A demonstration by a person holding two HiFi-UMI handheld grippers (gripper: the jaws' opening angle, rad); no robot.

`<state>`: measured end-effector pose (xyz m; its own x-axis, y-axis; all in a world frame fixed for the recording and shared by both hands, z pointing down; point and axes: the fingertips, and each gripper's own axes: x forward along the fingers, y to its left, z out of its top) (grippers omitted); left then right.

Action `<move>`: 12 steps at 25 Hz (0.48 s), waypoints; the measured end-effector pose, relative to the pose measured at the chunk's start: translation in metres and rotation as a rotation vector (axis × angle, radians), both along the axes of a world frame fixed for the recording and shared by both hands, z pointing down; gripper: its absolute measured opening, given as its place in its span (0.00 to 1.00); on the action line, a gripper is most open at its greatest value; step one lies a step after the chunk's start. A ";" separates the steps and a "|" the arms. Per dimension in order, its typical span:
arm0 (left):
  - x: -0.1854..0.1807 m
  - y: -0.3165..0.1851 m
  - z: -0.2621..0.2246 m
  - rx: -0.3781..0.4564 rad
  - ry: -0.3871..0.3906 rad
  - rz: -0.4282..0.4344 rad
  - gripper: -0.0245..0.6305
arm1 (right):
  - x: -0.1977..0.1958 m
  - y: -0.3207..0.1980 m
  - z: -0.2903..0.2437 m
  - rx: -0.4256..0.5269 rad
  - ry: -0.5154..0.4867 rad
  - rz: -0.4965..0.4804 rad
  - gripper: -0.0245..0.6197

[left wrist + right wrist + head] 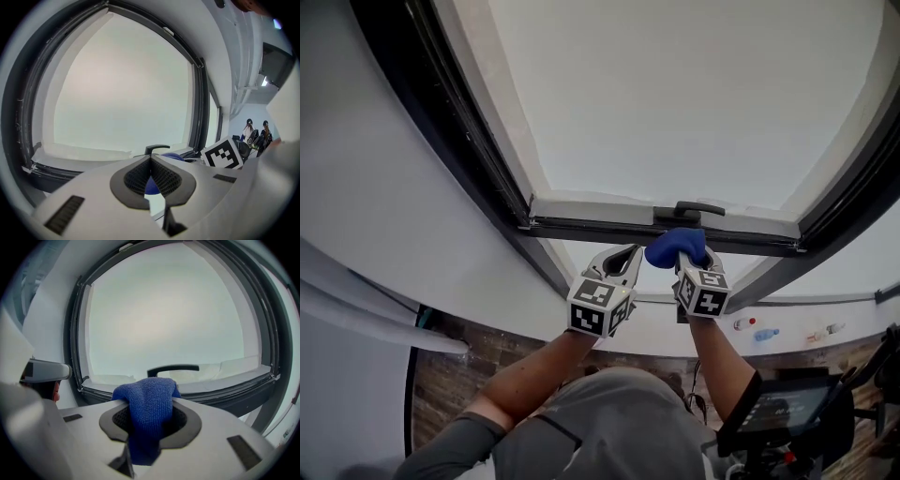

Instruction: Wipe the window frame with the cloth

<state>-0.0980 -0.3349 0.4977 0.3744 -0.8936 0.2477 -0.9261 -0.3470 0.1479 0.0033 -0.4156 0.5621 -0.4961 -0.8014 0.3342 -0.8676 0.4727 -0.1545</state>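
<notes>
One cloth (150,394) clamped in right tool (147,416), bulging past its tips | left tool (151,159) together, empty, just beside

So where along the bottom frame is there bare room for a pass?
Bare: bottom frame from left corner to handle, and the short stretch right of it. Crowded below the handle: cloth, left tool, right tool.

Black handle (698,208) jutting from window frame (581,225) (just beyond the cloth (675,246)), frame bare leftward, pane (675,94) closing off behind.
</notes>
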 end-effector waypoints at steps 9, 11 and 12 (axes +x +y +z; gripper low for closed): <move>0.073 -0.024 -0.008 0.009 0.001 0.043 0.05 | 0.083 -0.021 0.000 -0.011 -0.006 0.056 0.23; 0.091 -0.031 -0.007 0.008 -0.004 0.052 0.05 | 0.103 -0.026 0.001 -0.012 -0.005 0.067 0.23; 0.101 -0.034 -0.007 0.009 -0.006 0.057 0.05 | 0.113 -0.029 0.001 -0.012 -0.005 0.072 0.23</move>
<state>0.0027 -0.3689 0.4908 0.4234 -0.8729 0.2426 -0.9056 -0.4007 0.1387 0.1165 -0.4444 0.5628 -0.4387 -0.8311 0.3418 -0.8987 0.4068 -0.1642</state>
